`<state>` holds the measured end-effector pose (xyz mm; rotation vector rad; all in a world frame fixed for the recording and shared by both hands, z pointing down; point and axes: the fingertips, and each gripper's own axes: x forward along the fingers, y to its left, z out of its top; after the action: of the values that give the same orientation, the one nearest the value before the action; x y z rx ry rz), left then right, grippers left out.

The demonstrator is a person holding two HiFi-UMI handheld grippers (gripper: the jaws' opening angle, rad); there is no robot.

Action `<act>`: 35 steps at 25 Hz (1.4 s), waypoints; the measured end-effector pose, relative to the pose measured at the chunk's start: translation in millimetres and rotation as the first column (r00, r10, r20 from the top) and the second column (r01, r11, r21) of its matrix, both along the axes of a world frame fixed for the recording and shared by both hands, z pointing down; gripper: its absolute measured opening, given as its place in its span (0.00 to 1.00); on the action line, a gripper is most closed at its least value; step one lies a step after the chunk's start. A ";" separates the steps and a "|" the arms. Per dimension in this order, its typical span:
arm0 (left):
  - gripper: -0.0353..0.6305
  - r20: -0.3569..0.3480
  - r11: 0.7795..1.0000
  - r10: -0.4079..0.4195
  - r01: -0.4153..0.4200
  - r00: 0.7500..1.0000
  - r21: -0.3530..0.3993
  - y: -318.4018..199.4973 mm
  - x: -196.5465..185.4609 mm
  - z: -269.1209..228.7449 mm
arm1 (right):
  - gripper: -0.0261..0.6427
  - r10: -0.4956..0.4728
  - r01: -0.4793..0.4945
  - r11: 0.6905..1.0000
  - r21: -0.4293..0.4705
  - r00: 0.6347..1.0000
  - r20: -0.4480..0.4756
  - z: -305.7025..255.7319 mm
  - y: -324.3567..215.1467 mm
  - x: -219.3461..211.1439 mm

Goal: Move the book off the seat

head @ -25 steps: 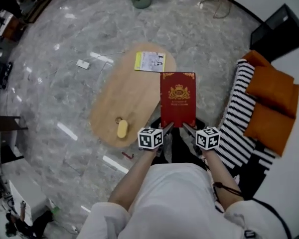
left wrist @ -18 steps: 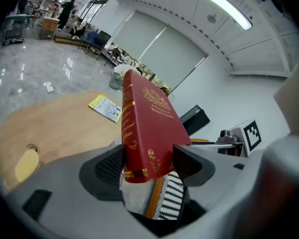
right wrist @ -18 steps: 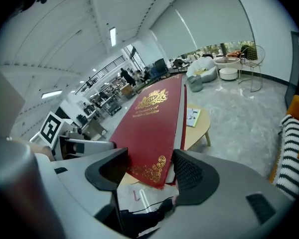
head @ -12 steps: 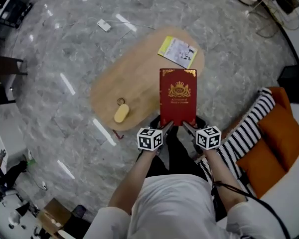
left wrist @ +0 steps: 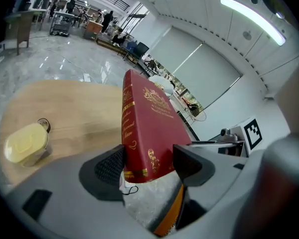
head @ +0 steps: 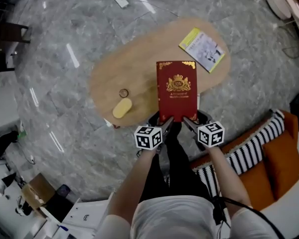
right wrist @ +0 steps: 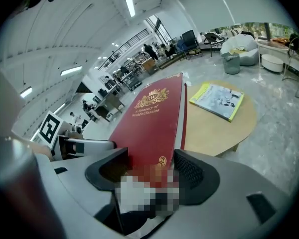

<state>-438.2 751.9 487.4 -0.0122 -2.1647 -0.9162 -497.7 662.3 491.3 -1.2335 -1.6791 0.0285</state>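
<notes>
A thick red book (head: 177, 89) with gold trim and a crest on its cover is held flat in the air over the near edge of the oval wooden table (head: 134, 63). My left gripper (head: 164, 125) is shut on the book's near left corner, and in the left gripper view the book (left wrist: 147, 126) sits pinched between the jaws of that gripper (left wrist: 145, 164). My right gripper (head: 187, 124) is shut on the near right corner, where the red cover (right wrist: 152, 118) runs out from that gripper (right wrist: 149, 171).
On the table lie a yellow-edged magazine (head: 205, 49), a small yellow case (head: 121, 108) and a ring-like object (head: 123, 92). A striped throw (head: 249, 148) and orange cushions (head: 281, 156) cover the seat at the right. Marble floor surrounds the table.
The book, still held by both grippers, has swung left away from the cushioned seat and now hangs over the wooden table. The seat has slid toward the lower right of the head view.
</notes>
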 end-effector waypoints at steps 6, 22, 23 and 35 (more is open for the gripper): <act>0.50 -0.036 0.998 -0.058 0.058 0.998 0.007 26.0 -3.2 60.1 | 0.49 -0.066 0.066 0.998 0.011 0.997 -0.036 61.3 30.4 -9.3; 0.50 -0.079 0.992 -0.117 0.120 0.990 0.028 80.4 -15.4 166.7 | 0.49 -0.096 0.097 0.995 0.026 0.994 -0.044 164.9 90.0 -25.6; 0.50 -0.083 0.993 -0.109 0.112 0.991 0.026 81.0 -16.0 170.1 | 0.49 -0.100 0.101 0.994 0.032 0.994 -0.034 167.6 90.9 -25.9; 0.52 -0.130 0.988 -0.152 0.148 0.980 -0.043 87.5 5.1 165.7 | 0.49 -0.096 0.090 0.989 0.113 0.994 0.044 163.9 72.9 -37.1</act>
<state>-433.1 839.4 653.0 -0.2496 -2.0754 -0.9365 -534.9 735.2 655.2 -1.2356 -1.6408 -0.1519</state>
